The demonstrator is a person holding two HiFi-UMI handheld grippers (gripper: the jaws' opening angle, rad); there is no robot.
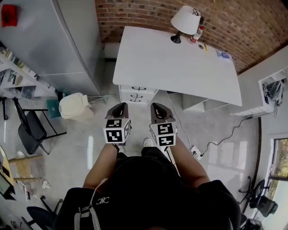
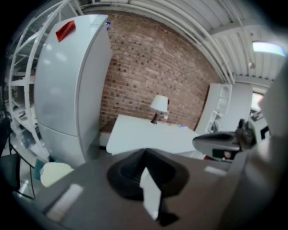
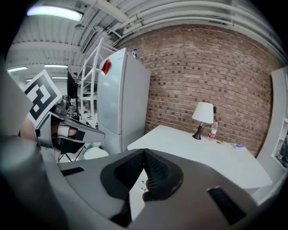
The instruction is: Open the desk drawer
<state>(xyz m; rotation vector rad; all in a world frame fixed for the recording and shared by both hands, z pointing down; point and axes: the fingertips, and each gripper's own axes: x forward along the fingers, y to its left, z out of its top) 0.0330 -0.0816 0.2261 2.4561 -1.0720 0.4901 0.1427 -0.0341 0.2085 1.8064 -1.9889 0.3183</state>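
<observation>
White desk drawers (image 1: pixel 137 93) with small dark handles are stacked under the end of the white rectangular desk (image 1: pixel 175 63) that lies nearest the tall grey refrigerator (image 1: pixel 63 40), and every front is shut flush. The left gripper (image 1: pixel 119 108) and the right gripper (image 1: pixel 158 110) are held side by side in front of the desk, short of the drawers and apart from them. In the left gripper view the left gripper (image 2: pixel 145 152) is seen clenched, its jaws pressed together at the tips with nothing between them. In the right gripper view the right gripper (image 3: pixel 144 153) is likewise closed on nothing.

A white-shaded table lamp (image 1: pixel 185 20) on a dark base is set at the desk's far edge, against the red brick wall (image 1: pixel 144 13), and a small bottle (image 1: pixel 196 34) stands just beside it. A cream lidded bin (image 1: pixel 74 106) is placed on the floor off the desk's drawer end, near the refrigerator. A black folding chair (image 1: pixel 29 130) is found farther from the desk, beyond the bin. A black cable (image 1: pixel 225 134) is laid over the pale floor in front of the desk's other end
</observation>
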